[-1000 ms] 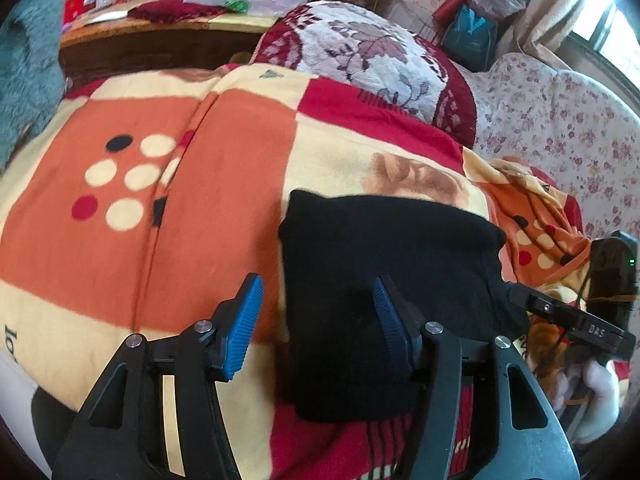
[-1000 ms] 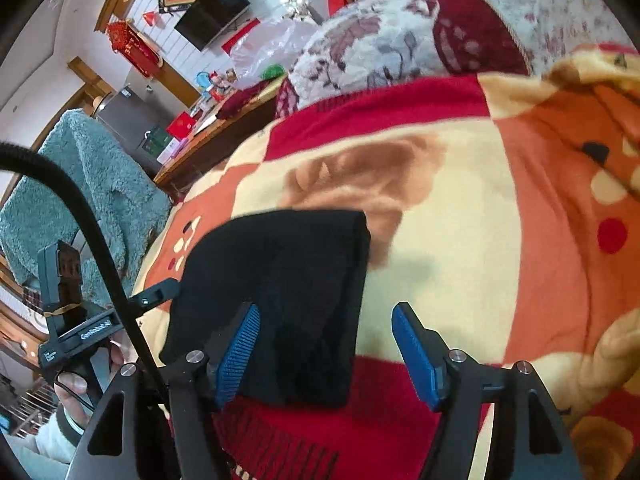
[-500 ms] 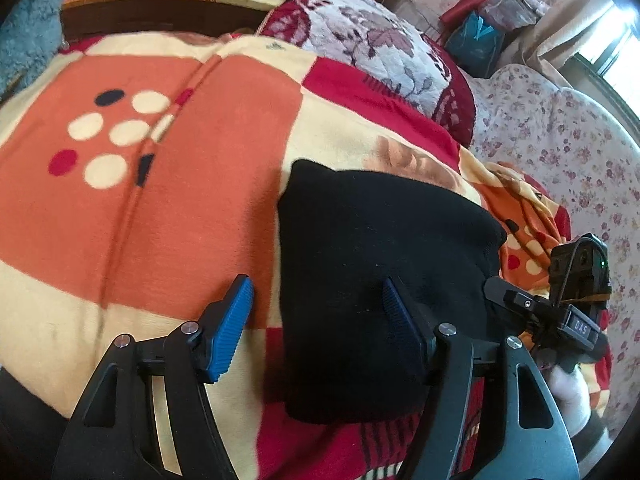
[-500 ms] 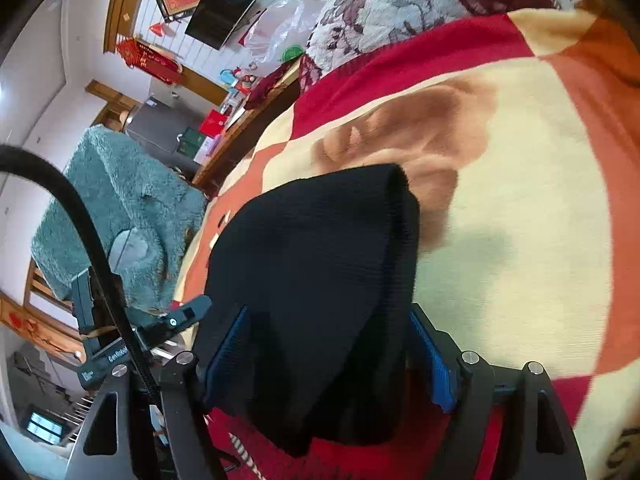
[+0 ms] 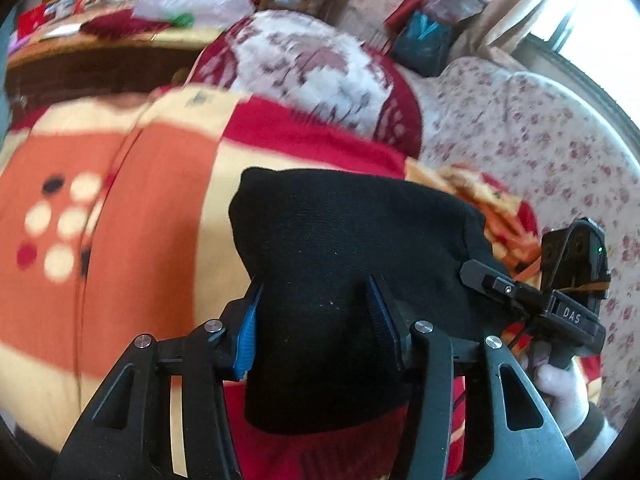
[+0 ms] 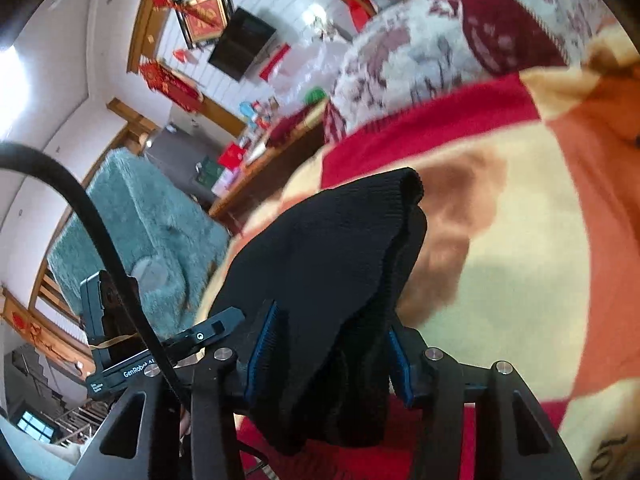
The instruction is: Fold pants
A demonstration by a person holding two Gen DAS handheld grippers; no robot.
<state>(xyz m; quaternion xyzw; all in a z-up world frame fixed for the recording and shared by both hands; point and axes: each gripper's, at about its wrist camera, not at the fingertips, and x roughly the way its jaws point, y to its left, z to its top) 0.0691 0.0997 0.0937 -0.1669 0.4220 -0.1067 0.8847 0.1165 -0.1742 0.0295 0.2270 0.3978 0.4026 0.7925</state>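
Note:
The black pants (image 5: 344, 248) are folded into a thick bundle on the orange, yellow and red blanket (image 5: 132, 216). My left gripper (image 5: 316, 328) is shut on the bundle's near edge, blue pads pressed into the cloth. My right gripper (image 6: 328, 344) is shut on the other side of the pants (image 6: 332, 252), which hang lifted above the blanket (image 6: 520, 240). The right gripper's body also shows at the right of the left wrist view (image 5: 560, 300); the left one shows at the left of the right wrist view (image 6: 132, 356).
A red and white floral pillow (image 5: 320, 76) lies beyond the blanket. A flowered sofa cover (image 5: 540, 140) is to the right. A wooden table with clutter (image 5: 100, 36) stands behind. A teal fluffy throw (image 6: 132, 232) hangs to the left.
Both grippers went from open around the bundle to shut on it. The pants have risen off the blanket, and both views are blurred by motion.

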